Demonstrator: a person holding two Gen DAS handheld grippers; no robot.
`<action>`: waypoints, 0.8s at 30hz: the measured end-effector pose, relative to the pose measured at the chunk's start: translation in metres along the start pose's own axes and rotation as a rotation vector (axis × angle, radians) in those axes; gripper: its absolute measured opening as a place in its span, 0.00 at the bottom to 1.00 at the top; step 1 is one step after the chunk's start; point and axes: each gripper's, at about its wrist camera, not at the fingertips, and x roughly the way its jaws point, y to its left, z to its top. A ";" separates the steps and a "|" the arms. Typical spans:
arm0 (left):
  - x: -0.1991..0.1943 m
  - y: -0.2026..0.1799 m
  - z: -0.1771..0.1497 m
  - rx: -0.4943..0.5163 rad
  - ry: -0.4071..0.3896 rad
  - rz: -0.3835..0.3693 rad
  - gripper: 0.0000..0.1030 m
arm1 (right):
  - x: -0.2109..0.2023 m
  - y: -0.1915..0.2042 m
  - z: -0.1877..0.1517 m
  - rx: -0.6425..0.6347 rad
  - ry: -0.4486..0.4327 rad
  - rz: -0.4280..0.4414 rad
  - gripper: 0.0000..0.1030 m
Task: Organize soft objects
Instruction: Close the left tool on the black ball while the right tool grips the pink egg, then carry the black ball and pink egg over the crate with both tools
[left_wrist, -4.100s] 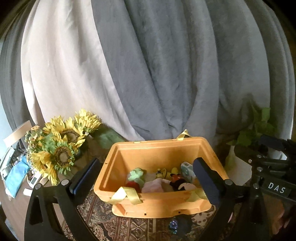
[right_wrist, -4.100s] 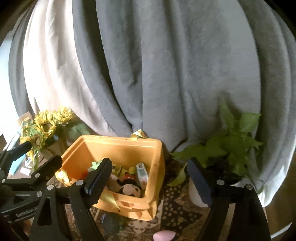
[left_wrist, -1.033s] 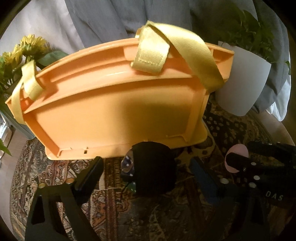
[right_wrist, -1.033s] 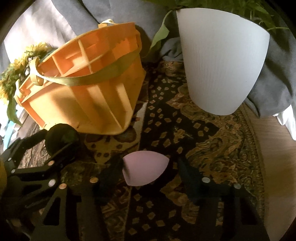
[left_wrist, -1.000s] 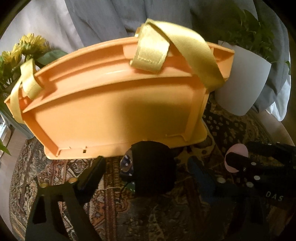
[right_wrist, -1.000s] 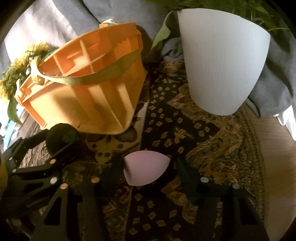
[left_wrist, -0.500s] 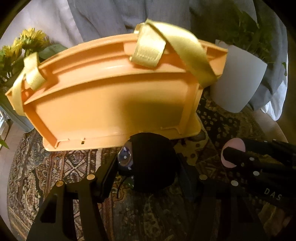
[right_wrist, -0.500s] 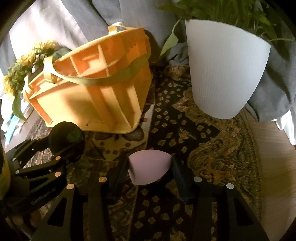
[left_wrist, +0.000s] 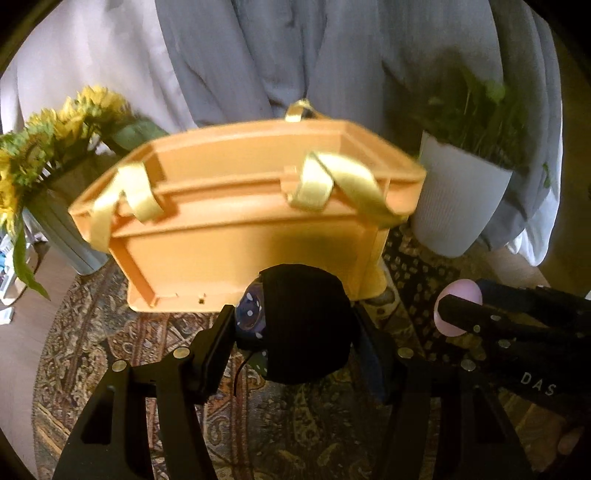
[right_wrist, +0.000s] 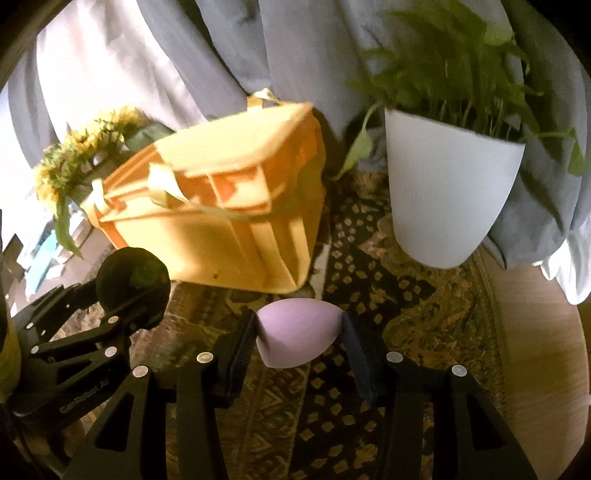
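Note:
My left gripper (left_wrist: 295, 332) is shut on a black soft ball (left_wrist: 306, 321) with a purple dotted patch, held just above the rug in front of the orange basket (left_wrist: 236, 236). My right gripper (right_wrist: 299, 339) is shut on a pink egg-shaped sponge (right_wrist: 295, 336), lifted over the rug right of the basket (right_wrist: 236, 229). The sponge also shows in the left wrist view (left_wrist: 456, 310), and the black ball in the right wrist view (right_wrist: 133, 284). The basket's inside is hidden from both views.
The basket has yellow straps (left_wrist: 332, 184) and stands on a patterned round rug (right_wrist: 406, 295). A white plant pot (right_wrist: 447, 199) stands right of it, sunflowers in a vase (left_wrist: 37, 158) left of it. Grey and cream drapes (left_wrist: 295, 55) hang behind.
Both grippers closed on their objects, the left on the black ball and the right on the pink sponge, and have lifted and pulled back from the basket.

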 end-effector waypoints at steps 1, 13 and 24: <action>-0.006 0.001 0.002 -0.003 -0.013 -0.001 0.59 | -0.003 0.002 0.001 -0.003 -0.008 0.003 0.47; -0.051 0.003 0.018 0.002 -0.122 0.024 0.59 | -0.045 0.024 0.015 -0.045 -0.111 0.023 0.47; -0.090 0.010 0.030 -0.017 -0.213 0.040 0.59 | -0.081 0.044 0.034 -0.091 -0.223 0.055 0.47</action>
